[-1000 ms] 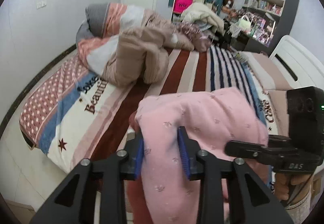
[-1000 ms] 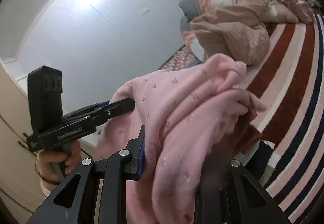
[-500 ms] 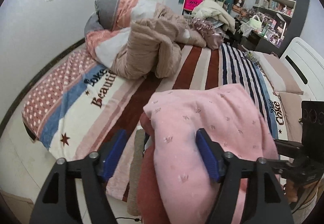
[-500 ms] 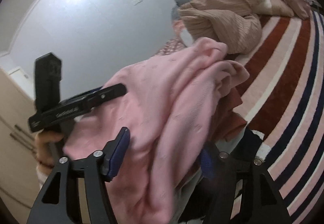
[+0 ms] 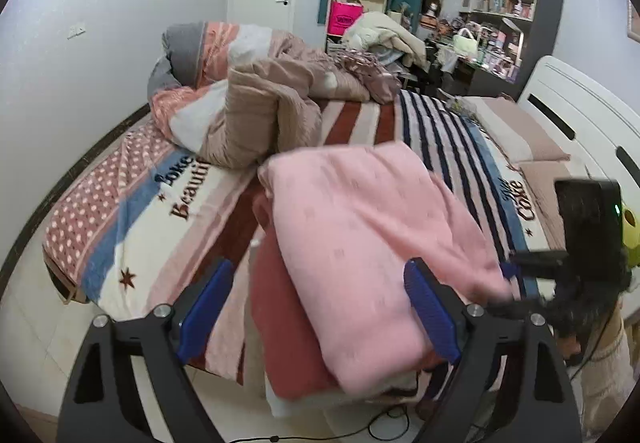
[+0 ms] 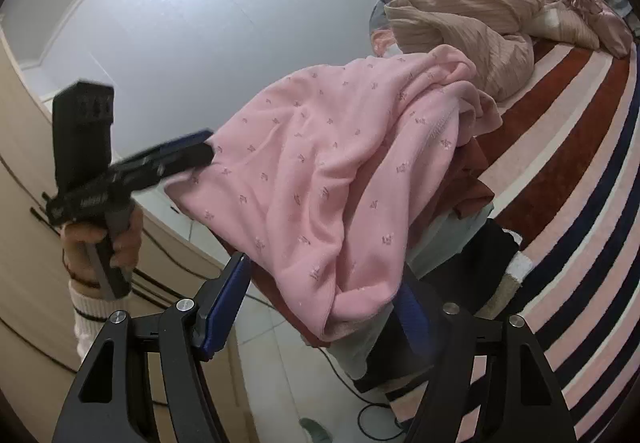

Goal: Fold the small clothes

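Since a second ago both claws have let go of the pink garment point(image 5: 372, 243): it was pinched between their blue pads, and now it lies folded on top of a pile of clothes at the near edge of the bed point(image 5: 132, 227), no longer lifted.

The left claw point(image 5: 320, 311) has just been opening; its jaws stand wide apart, one blue pad on each side of the garment's near end, neither pressing on it. The right claw point(image 6: 320, 307) opened too and has just closed a little; its jaws are still apart, the near hem of the pink garment point(image 6: 320, 179) hanging between them. Its right-hand pad sits close against the cloth, so I cannot tell whether it touches there.

Under the pink piece lies a rust-red garment point(image 5: 280, 327), and below that pale and dark folded pieces point(image 6: 472, 255) at the bed's corner.

In the right wrist view the left claw point(image 6: 192, 151) is blurred beside the garment's far edge, held by a hand point(image 6: 100, 243) in a cream cuff.

Farther back a rumpled beige and striped duvet point(image 5: 264, 111) is heaped on the striped bed cover, with cluttered shelves point(image 5: 504, 3) beyond.
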`<state>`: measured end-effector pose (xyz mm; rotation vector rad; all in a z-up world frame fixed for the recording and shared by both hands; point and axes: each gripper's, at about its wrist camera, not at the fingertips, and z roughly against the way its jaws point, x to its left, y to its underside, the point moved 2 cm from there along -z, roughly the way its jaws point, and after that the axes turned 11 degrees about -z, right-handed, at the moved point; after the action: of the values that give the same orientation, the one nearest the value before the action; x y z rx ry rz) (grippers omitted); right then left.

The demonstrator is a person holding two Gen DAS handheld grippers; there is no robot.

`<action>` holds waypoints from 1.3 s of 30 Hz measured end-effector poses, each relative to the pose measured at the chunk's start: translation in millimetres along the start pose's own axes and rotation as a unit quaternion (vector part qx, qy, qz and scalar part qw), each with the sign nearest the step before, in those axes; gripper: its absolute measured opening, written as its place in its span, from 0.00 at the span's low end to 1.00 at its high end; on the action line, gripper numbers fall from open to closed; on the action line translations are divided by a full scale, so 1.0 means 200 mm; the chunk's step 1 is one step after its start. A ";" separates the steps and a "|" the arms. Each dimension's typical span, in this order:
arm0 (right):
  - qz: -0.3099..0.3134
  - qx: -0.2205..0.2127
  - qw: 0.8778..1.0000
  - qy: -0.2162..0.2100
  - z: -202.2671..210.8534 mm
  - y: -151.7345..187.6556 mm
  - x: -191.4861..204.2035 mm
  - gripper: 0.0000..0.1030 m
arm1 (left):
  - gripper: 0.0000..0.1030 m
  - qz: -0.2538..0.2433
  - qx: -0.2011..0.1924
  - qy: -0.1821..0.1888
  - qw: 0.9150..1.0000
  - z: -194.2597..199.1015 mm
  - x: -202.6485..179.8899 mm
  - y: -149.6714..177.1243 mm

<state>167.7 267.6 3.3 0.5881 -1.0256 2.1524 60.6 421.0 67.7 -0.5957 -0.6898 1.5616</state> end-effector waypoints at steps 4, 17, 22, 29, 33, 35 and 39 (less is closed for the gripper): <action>0.005 0.002 1.000 0.000 -0.03 0.01 0.01 0.26 | 0.82 0.005 0.010 -0.014 1.000 -0.02 0.05 0.07; 0.005 0.001 1.000 0.001 -0.07 0.02 0.05 0.32 | 0.81 0.042 0.004 -0.019 0.999 -0.03 0.18 0.09; 0.000 -0.017 1.000 0.007 0.02 0.01 0.03 0.55 | 0.80 0.024 -0.017 -0.032 0.999 0.02 0.10 0.04; 0.008 -0.052 0.998 0.023 0.21 0.04 0.00 0.57 | 0.81 0.014 -0.052 -0.059 0.997 0.13 0.01 -0.02; 0.010 -0.076 0.996 0.035 0.35 0.11 -0.05 0.58 | 0.81 0.001 -0.087 -0.058 0.995 0.20 -0.12 -0.06; 0.012 -0.091 0.995 0.048 0.43 0.17 -0.08 0.58 | 0.81 -0.012 -0.112 -0.050 0.992 0.23 -0.23 -0.06; 0.021 -0.137 0.986 0.094 0.63 0.35 -0.15 0.58 | 0.82 -0.028 -0.164 -0.033 0.986 0.28 -0.50 -0.04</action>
<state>151.3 123.0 23.1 0.2296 -1.2086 2.0116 36.1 316.8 109.6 -0.7619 -1.0165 1.4309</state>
